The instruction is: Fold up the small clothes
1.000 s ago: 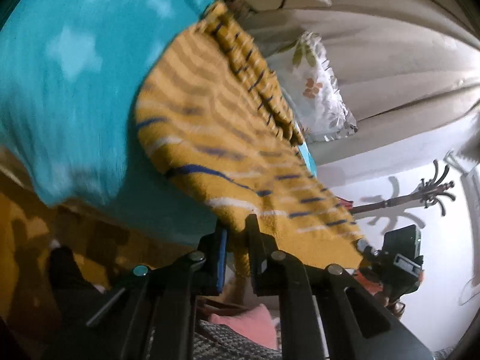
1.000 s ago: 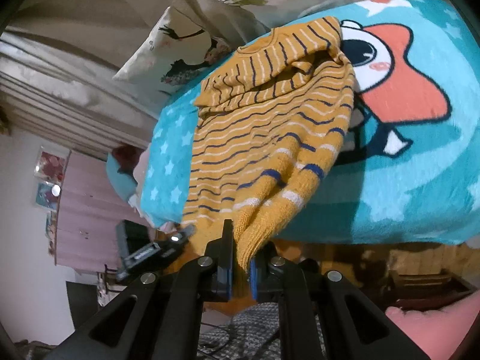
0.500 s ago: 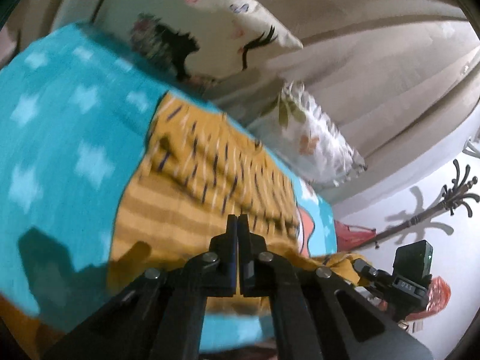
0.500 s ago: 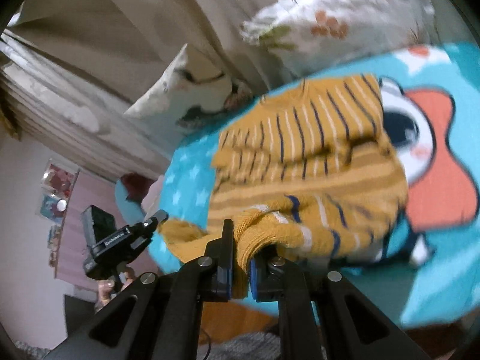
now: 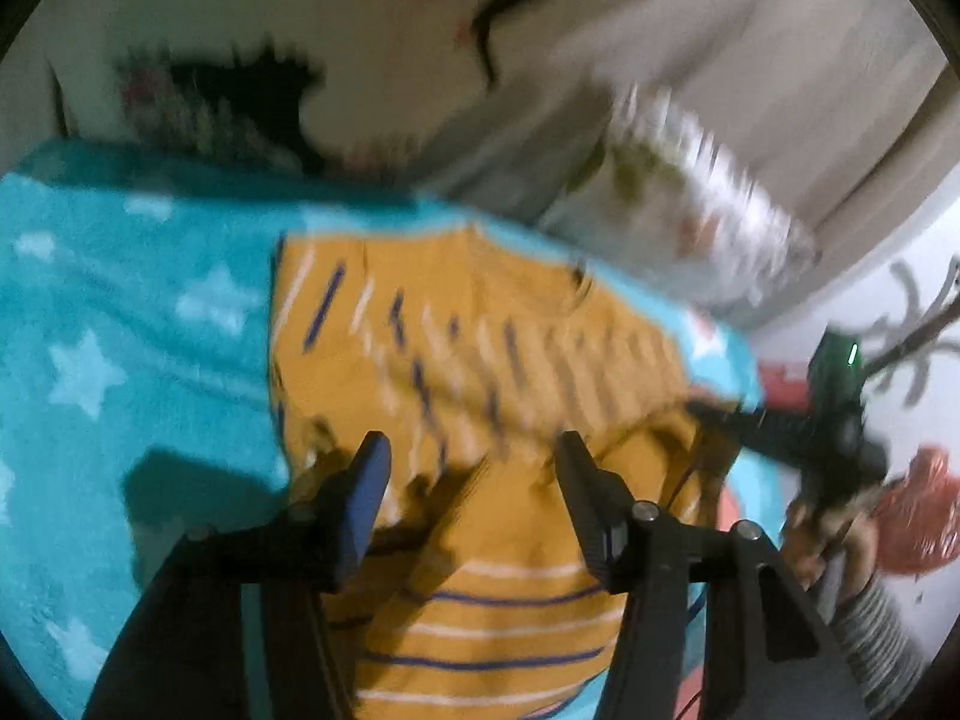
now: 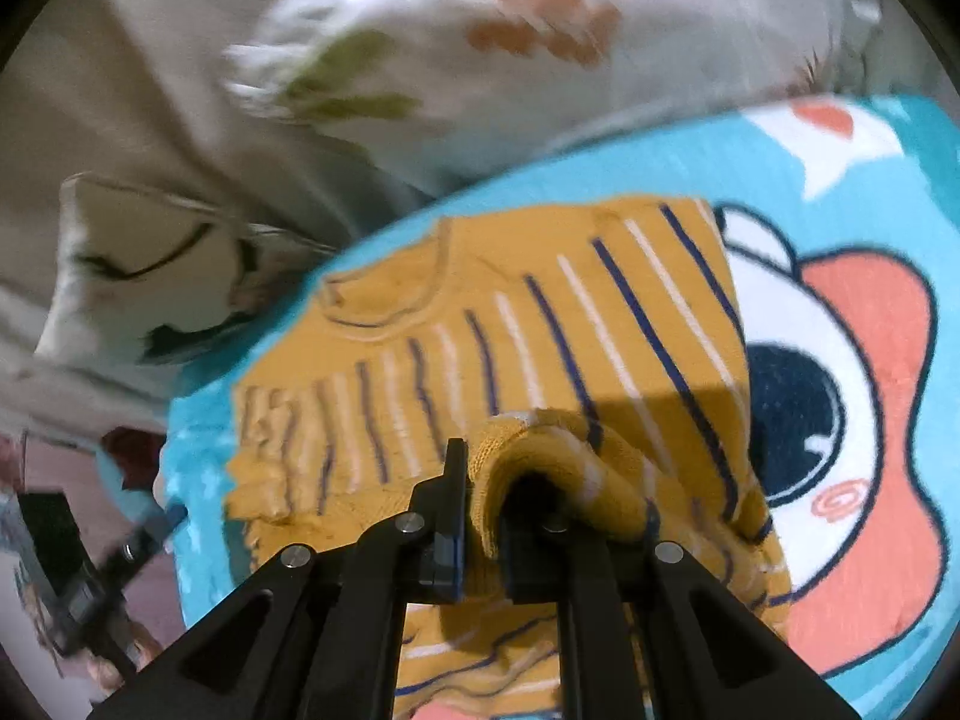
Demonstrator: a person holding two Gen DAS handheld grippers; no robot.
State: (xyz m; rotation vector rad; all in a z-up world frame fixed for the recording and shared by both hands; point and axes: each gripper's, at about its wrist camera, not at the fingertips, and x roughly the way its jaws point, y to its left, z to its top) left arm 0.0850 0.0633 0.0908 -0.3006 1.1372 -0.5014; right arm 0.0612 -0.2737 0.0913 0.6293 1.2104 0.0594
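Blanket [image 6: 600, 180] bears sweater [image 6: 540, 312], hem in right claw [image 6: 480, 516].

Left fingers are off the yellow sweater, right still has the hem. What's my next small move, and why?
Probably lower and open the right gripper: its fingers pinch the hem of the sweater above the folded body, while the left gripper is opening with nothing pressed.

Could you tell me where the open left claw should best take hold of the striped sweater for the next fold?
Probably the folded hem edge of the mustard striped sweater lying just below the left claw, approached from above. That edge sits loose on the blue blanket, while the right claw pinches the other hem corner.
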